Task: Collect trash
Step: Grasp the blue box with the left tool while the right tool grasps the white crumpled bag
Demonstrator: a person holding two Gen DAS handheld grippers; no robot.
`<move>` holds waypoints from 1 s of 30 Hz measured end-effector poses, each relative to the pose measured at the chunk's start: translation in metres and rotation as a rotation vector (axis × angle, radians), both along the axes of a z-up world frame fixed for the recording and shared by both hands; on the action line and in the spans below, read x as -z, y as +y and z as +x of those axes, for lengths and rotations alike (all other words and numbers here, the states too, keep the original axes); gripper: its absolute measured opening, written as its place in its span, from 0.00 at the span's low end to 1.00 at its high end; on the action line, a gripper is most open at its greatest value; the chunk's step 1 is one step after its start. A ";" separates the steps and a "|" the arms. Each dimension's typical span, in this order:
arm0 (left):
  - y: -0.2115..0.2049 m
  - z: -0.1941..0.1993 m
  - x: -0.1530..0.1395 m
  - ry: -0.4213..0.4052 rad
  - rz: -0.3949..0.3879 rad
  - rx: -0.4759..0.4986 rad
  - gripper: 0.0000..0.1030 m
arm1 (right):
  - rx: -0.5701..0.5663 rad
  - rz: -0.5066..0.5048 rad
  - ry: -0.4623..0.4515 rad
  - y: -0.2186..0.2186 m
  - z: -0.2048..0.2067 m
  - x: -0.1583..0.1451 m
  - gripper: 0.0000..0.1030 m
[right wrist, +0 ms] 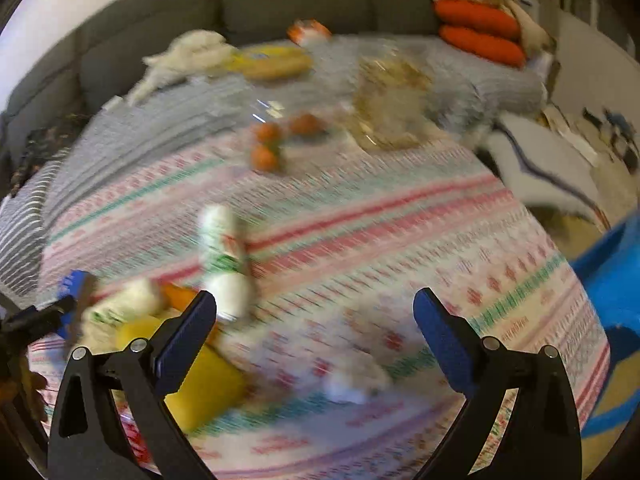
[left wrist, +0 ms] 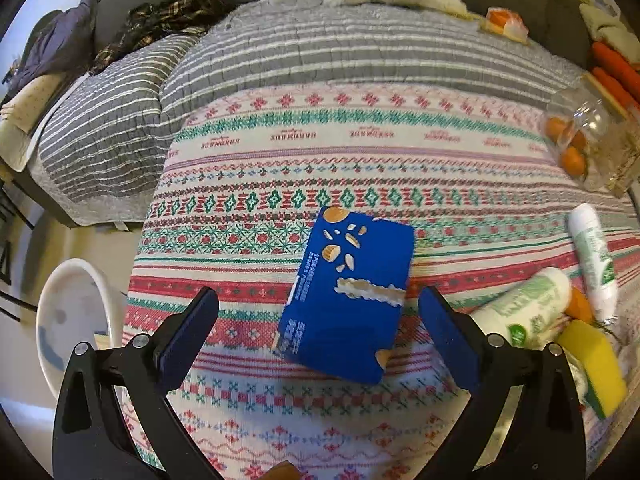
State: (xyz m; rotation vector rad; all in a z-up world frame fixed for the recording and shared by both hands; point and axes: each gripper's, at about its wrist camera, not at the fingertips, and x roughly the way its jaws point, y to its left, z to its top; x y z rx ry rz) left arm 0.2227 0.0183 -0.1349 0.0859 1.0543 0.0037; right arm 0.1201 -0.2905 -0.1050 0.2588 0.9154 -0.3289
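Colours and patterns on the bed.
Flat blue cardboard box (left wrist: 348,300) printed with tan biscuits; woven blanket (left wrist: 360,160) banded red, green and cream; quilted cover (left wrist: 320,52) striped grey and white; yellow sponge (left wrist: 596,364); white bottles (left wrist: 592,256) with green labels; blue-padded black gripper fingers (left wrist: 184,336).

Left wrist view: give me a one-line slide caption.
Open left gripper poised around a blue snack box on the patterned blanket.

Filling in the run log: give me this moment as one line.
left gripper: open, straddling blue box on patterned blanket | right gripper: open, empty, view blurred | white bin: beside bed
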 end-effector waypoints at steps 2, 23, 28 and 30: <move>0.001 0.005 0.007 0.035 -0.022 0.007 0.93 | 0.027 0.039 0.056 -0.015 -0.004 0.015 0.93; -0.009 0.001 0.012 0.050 -0.068 0.054 0.58 | 0.028 0.158 0.135 -0.025 -0.020 0.054 0.26; -0.010 -0.007 -0.010 -0.017 -0.110 0.057 0.58 | 0.004 0.202 0.067 -0.020 -0.012 0.036 0.25; -0.009 -0.010 -0.020 -0.048 -0.128 0.053 0.58 | 0.000 0.185 0.012 -0.017 -0.007 0.021 0.25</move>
